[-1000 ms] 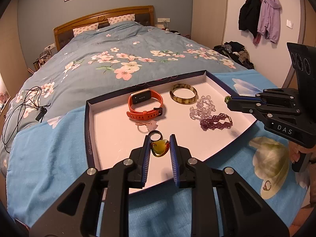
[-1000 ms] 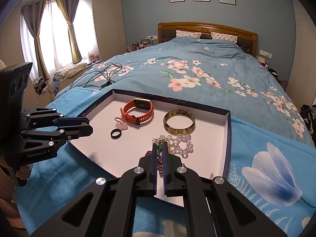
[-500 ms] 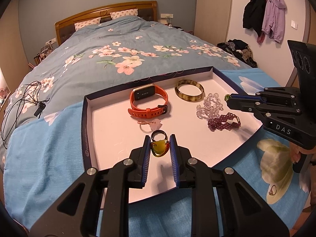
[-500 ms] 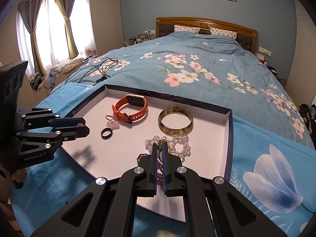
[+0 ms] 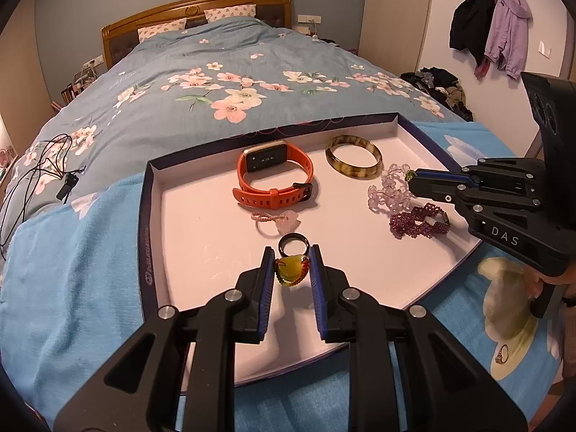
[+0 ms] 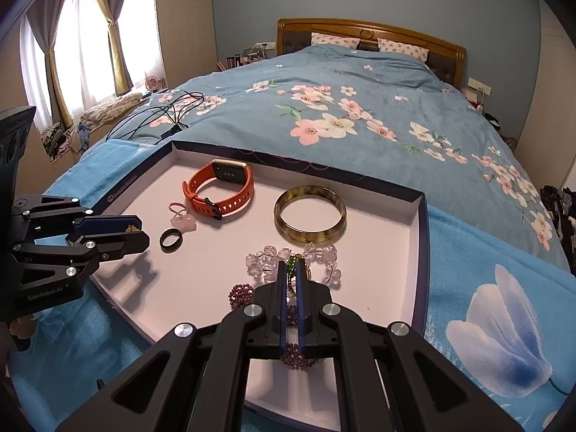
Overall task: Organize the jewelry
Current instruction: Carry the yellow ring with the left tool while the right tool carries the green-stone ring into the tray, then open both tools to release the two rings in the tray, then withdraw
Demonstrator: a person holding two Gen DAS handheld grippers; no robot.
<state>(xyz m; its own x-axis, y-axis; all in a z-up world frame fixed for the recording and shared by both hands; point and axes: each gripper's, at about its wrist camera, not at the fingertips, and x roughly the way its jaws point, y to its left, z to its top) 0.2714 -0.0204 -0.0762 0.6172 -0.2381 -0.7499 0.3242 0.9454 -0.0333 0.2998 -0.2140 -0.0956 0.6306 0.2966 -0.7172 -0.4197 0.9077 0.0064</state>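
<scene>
A shallow white tray (image 5: 144, 230) with a dark blue rim lies on the bed. In it are an orange smartwatch (image 5: 273, 176), a mottled bangle (image 5: 354, 156), a clear bead bracelet (image 5: 388, 190), a purple bead bracelet (image 5: 419, 223), a pink flower ring (image 5: 277, 219) and a black ring (image 5: 295, 244). My left gripper (image 5: 292, 264) is shut on a yellow-green stone ring (image 5: 291, 270), hanging over the tray's near part just short of the black ring. My right gripper (image 6: 291, 268) is shut on a small green beaded piece (image 6: 296, 260), above the clear bracelet (image 6: 266, 262) and purple bracelet (image 6: 239, 293).
A gold ring (image 5: 502, 354) lies on the light blue blanket (image 5: 72, 288) to the right of the tray. Black cables (image 5: 39, 165) trail over the floral duvet at the left. A person's hand (image 5: 550, 280) holds the right gripper's handle. Coats (image 5: 493, 25) hang on the far wall.
Both grippers have come forward and down over the tray, so its contents look larger and nearer. Each keeps its hold on its piece.
</scene>
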